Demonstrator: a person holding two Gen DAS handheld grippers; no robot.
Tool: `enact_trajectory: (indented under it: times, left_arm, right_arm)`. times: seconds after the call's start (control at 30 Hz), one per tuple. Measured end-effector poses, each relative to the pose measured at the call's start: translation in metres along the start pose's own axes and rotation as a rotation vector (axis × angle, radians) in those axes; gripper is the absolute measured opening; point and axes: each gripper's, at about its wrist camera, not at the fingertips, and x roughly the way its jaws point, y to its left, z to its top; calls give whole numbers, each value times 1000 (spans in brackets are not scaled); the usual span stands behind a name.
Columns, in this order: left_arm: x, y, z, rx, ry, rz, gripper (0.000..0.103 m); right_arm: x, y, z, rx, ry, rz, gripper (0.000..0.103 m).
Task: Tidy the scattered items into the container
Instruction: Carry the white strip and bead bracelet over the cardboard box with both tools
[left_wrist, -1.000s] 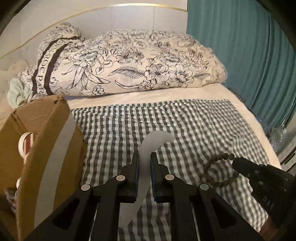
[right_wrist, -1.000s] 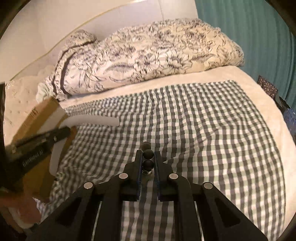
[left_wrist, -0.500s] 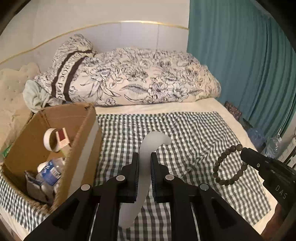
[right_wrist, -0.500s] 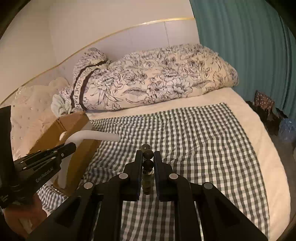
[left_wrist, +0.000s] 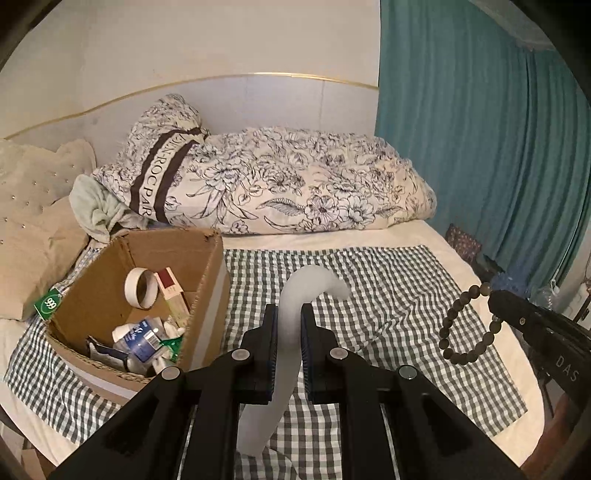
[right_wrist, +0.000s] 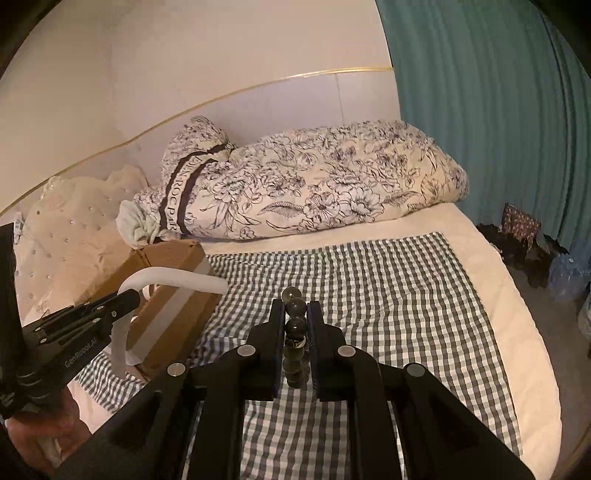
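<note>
My left gripper (left_wrist: 288, 317) is shut on a curved white plastic piece (left_wrist: 291, 306), held above the checked cloth; its hooked end bends to the right. In the right wrist view that white piece (right_wrist: 173, 278) hangs from the left gripper (right_wrist: 129, 295) beside the box. My right gripper (right_wrist: 295, 314) is shut on a dark bead bracelet (right_wrist: 295, 328), whose loop (left_wrist: 461, 325) dangles from the right gripper (left_wrist: 493, 295) at the right of the left wrist view. An open cardboard box (left_wrist: 207, 266) stands at the left on the bed, holding a tape roll (left_wrist: 140, 288), a small bottle and packets.
A checked cloth (right_wrist: 388, 295) covers the mattress. A rolled floral duvet (left_wrist: 295, 184) lies along the headboard, with pale cushions (left_wrist: 33, 221) at the left. A teal curtain (left_wrist: 480, 147) hangs at the right, with bags on the floor below it (right_wrist: 524, 236).
Both grippers have risen and drawn back with their objects still held. The box's inside has come into the left wrist view, and more of the bed and wall shows.
</note>
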Motion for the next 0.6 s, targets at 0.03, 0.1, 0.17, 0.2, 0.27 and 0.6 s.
enact_trajectory:
  times: [0.03, 0.1, 0.17, 0.2, 0.27, 0.6]
  left_arm:
    - [-3, 3, 1, -4, -5, 2, 11]
    - [-7, 10, 3, -11, -13, 5, 11]
    - [-9, 16, 5, -17, -15, 13, 11]
    - [-10, 21, 6, -21, -15, 18, 11]
    - [-13, 29, 9, -30, -18, 26, 11]
    - [-23, 88, 23, -80, -30, 99, 11]
  right_arm:
    - [-3, 5, 2, -7, -6, 2, 11]
    - [-7, 11, 5, -18, -15, 9, 11]
    - [-11, 20, 10, -31, -25, 16, 11]
    - [-12, 25, 13, -39, -30, 20, 11]
    - [-13, 34, 18, -49, -36, 29, 11]
    - [-1, 83, 42, -104, -49, 104, 11]
